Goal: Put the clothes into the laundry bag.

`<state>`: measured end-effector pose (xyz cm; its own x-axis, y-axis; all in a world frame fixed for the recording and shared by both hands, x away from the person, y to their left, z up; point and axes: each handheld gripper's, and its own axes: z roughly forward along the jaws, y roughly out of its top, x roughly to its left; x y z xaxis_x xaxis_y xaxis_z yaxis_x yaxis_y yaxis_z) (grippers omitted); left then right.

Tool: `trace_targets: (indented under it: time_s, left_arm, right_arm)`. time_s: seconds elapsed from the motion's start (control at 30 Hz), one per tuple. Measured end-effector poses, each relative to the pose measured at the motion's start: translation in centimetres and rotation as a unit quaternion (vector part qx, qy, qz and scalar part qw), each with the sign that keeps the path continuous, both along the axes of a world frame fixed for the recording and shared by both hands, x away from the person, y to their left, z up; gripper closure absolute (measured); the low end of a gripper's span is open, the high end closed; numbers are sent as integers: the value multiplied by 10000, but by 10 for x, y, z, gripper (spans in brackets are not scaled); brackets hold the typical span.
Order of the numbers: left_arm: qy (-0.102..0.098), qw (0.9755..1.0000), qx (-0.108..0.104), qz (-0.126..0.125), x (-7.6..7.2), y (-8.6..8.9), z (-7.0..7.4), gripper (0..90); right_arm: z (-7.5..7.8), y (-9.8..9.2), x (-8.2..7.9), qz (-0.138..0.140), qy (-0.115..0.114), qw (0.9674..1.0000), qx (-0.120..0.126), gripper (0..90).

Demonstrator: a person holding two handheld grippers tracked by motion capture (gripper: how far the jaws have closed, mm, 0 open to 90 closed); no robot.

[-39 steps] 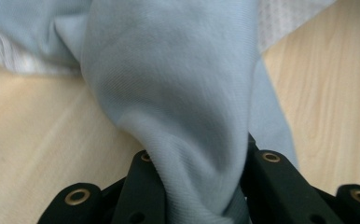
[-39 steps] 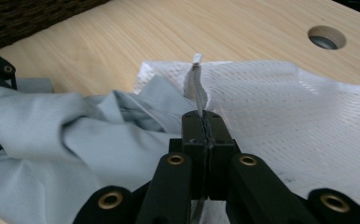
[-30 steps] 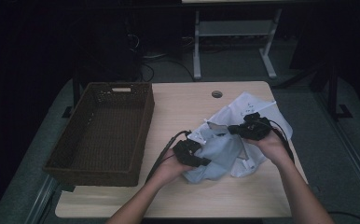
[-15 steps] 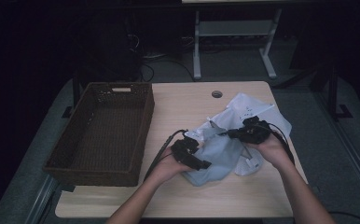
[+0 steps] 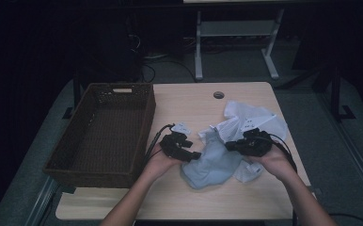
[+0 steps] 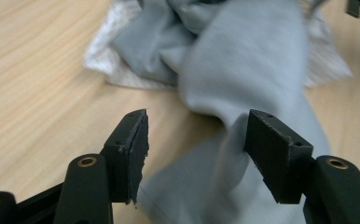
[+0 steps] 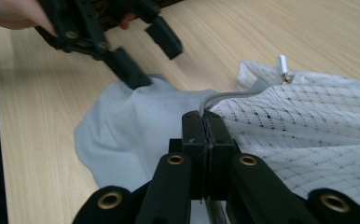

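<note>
A grey-blue cloth [image 5: 212,165] lies crumpled on the wooden table [image 5: 189,101], partly over a white mesh cloth [image 5: 255,122]. My left gripper [image 5: 196,155] is at the grey cloth's left edge. In the left gripper view its jaws [image 6: 197,140] stand apart and have just been closing a little, with a fold of the grey cloth [image 6: 243,60] loose between them. My right gripper [image 5: 229,146] is shut on a grey hem; in the right gripper view its jaws [image 7: 207,123] pinch that strip where the grey cloth [image 7: 131,126] meets the white mesh cloth [image 7: 308,121].
A dark wicker basket [image 5: 144,127] stands on the table's left part, close to my left hand. A small white piece [image 5: 182,127] lies just beyond the left gripper. A cable hole [image 5: 218,94] is at the far edge. A metal frame [image 5: 236,42] stands on the floor beyond.
The left gripper's jaws have opened off the grey cloth and the hand has shifted left. The right hand has drawn nearer with the cloth, which now lies stretched between the hands.
</note>
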<state>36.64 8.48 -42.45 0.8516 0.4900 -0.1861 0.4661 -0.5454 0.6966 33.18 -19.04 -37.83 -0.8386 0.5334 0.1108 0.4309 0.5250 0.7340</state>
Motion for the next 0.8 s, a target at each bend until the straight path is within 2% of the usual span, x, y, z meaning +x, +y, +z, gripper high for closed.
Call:
trace_targets:
  time_s: [0.13,0.17,0.27,0.37,0.57,0.73,0.8]
  left_arm:
    - [58,9999,-42,70,17,-13,-8,409]
    - [11,10000,-35,86,21,-17,-9,418]
    - [29,9998,-27,177,36,-28,-14,452]
    - [98,9997,14,214,48,-37,-18,480]
    - [212,9996,91,161,64,-49,-26,486]
    - [183,9997,142,15,67,-58,-33,583]
    - [198,9996,156,-103,67,-62,-35,698]
  right_arm:
    - [-1,0,5,-100,-31,9999,15,883]
    - [-1,-1,7,-150,-51,9999,39,879]
    - [-2,-4,15,-435,-208,9988,-6,879]
    - [-4,-8,23,-612,-229,9979,-1,880]
    - [-5,-13,31,-686,-222,9974,86,880]
    - [-7,-14,33,-670,-190,9975,127,880]
    - [-7,-13,34,-662,-190,9975,141,880]
